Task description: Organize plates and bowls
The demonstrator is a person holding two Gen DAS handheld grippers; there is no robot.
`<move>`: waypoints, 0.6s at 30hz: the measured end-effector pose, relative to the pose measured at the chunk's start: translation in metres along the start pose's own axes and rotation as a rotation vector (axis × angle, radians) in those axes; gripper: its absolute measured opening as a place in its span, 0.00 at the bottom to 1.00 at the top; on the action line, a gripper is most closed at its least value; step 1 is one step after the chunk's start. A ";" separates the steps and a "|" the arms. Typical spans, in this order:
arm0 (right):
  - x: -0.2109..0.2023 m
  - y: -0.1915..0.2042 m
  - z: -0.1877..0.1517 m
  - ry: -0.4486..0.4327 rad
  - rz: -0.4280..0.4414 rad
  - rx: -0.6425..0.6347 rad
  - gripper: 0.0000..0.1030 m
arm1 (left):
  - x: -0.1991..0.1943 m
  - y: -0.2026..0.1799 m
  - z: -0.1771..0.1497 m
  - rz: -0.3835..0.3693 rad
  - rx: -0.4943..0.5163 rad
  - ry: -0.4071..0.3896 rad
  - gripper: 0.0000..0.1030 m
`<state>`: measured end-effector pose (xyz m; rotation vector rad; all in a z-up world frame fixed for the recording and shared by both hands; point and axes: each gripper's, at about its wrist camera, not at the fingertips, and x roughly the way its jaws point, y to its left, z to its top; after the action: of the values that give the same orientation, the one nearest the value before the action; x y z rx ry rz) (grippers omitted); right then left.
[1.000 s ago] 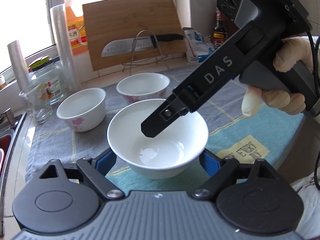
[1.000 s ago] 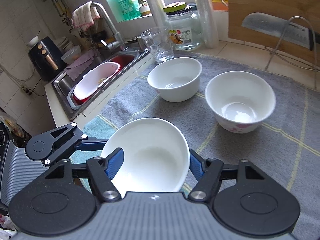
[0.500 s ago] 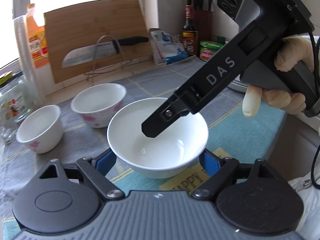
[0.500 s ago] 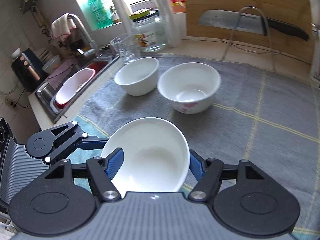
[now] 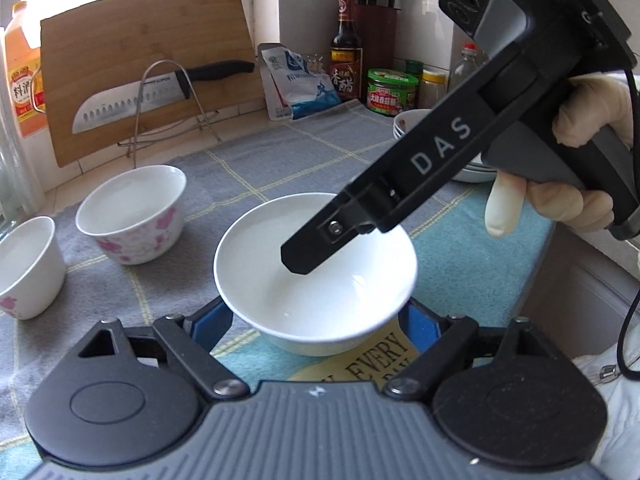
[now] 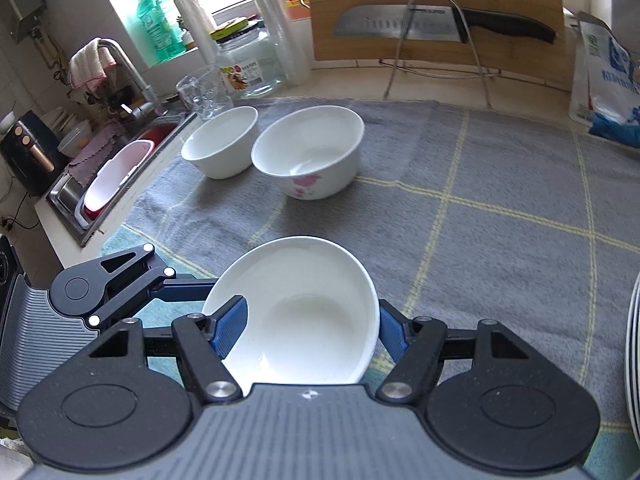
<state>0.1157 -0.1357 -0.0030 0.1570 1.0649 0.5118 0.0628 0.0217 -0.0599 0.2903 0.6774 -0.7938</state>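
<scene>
White bowl [image 5: 316,280], mouth up, apparently slightly tilted, both grippers.

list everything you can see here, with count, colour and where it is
white bowl: 1, plain white, between both tools
flowered bowls: 2, white with pink flowers, behind it on the cloth, the second further left
cloth: 1, grey with yellow lines, under the bowls
dish stack: 1, white, back right
cutting board: 1, wood, leaning at the back
knife: 1, steel, black handle, in front of the board
glass jar: 1, clear, back left
sink: 1, steel, left of the cloth
left tool: black, blue pads, closed on the white bowl
right tool: same, one finger inside the bowl
gloved hand: 1, pale, on the right tool's handle
</scene>
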 end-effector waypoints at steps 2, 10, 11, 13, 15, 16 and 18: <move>-0.001 -0.003 -0.001 0.001 0.002 0.004 0.72 | 0.002 -0.001 0.002 -0.004 -0.002 0.004 0.87; 0.001 -0.006 -0.003 0.000 0.002 0.013 0.72 | 0.004 -0.001 0.002 -0.007 -0.011 0.014 0.87; 0.001 -0.006 -0.003 0.001 0.002 0.013 0.72 | 0.004 -0.001 0.003 -0.008 -0.012 0.015 0.87; 0.001 -0.006 -0.003 0.003 0.001 0.011 0.73 | 0.004 0.000 0.002 -0.011 -0.013 0.017 0.87; 0.002 -0.005 -0.003 0.002 0.001 0.013 0.73 | 0.004 0.000 0.002 -0.011 -0.013 0.016 0.87; 0.002 -0.006 -0.003 0.001 0.003 0.017 0.73 | 0.004 0.000 0.002 -0.011 -0.014 0.015 0.87; 0.002 -0.007 -0.003 -0.005 0.009 0.026 0.75 | 0.004 0.000 0.002 -0.006 -0.016 0.012 0.87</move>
<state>0.1159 -0.1407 -0.0089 0.1856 1.0669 0.5054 0.0654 0.0185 -0.0614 0.2788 0.6955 -0.7930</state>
